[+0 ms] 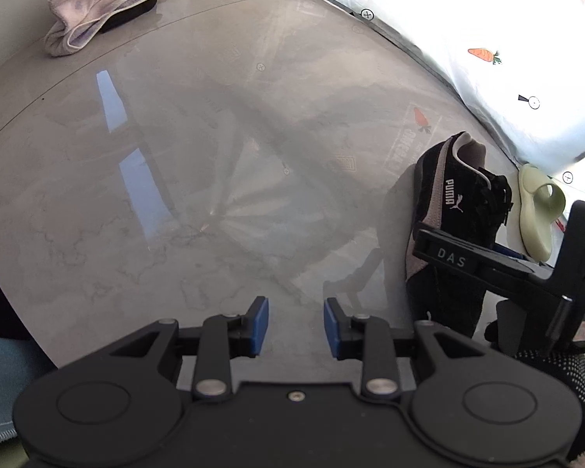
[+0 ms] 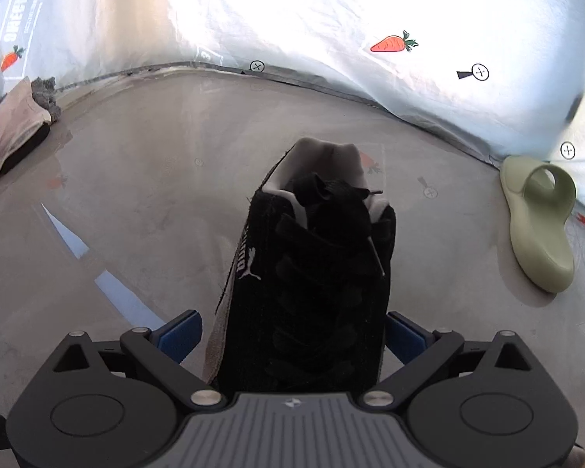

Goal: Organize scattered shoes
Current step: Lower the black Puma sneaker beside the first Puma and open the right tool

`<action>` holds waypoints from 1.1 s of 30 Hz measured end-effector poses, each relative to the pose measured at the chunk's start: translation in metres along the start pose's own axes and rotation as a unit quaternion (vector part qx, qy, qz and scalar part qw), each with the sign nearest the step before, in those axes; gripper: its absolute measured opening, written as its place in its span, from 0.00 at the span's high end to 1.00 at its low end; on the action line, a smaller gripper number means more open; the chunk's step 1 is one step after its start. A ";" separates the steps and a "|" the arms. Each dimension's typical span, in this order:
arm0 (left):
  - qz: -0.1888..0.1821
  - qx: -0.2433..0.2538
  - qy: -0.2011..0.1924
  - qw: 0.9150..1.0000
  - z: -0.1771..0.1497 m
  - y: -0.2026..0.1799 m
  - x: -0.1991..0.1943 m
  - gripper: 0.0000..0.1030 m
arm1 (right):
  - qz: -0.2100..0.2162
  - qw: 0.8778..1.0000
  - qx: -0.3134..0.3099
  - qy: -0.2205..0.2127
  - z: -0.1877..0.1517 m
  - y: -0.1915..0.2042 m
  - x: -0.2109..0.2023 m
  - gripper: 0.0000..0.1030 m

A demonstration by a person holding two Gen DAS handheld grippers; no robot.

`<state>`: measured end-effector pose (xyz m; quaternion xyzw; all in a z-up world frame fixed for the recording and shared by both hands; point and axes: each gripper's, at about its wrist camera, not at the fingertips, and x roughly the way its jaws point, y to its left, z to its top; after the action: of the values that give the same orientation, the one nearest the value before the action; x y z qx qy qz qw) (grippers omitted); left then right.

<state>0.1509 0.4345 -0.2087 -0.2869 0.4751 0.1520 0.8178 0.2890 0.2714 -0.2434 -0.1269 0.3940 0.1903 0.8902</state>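
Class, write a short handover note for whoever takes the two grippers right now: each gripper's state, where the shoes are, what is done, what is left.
Left gripper: nothing between its jaws, which stand slightly apart over bare floor.
Right gripper: open, its jaws wide on either side of the black sneaker; the pads do not seem to press on it.
Shoes: the black sneaker sits upright on the floor, heel toward the white sheet. The green slide sandal lies to its right by the sheet. A pale cloth covers something dark in the far left corner.
Done: sneaker appears set down.
Left: probably line up the sandal and check under the cloth.
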 end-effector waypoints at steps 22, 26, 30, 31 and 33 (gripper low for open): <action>-0.004 0.067 0.043 0.997 -0.034 0.000 -0.001 0.69 | -0.051 0.993 0.110 0.004 -0.082 -0.001 -0.064 0.20; -0.009 0.077 0.055 0.995 -0.043 -0.001 0.002 0.69 | -0.057 0.990 0.127 0.008 -0.101 0.007 -0.082 0.20; -0.016 0.092 0.059 0.994 -0.047 -0.008 0.004 0.69 | -0.059 0.986 0.153 0.018 -0.117 0.013 -0.097 0.21; -0.017 0.097 0.059 0.993 -0.048 -0.010 0.004 0.69 | -0.060 0.983 0.172 0.023 -0.121 0.012 -0.102 0.21; -0.022 0.107 0.061 0.992 -0.051 -0.013 0.003 0.69 | -0.062 0.976 0.205 0.028 -0.128 0.009 -0.109 0.21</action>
<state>0.1240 0.3932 -0.2264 -0.2168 0.5310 0.0651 0.8166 0.1341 0.2054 -0.2464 0.0289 0.4411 0.0457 0.8958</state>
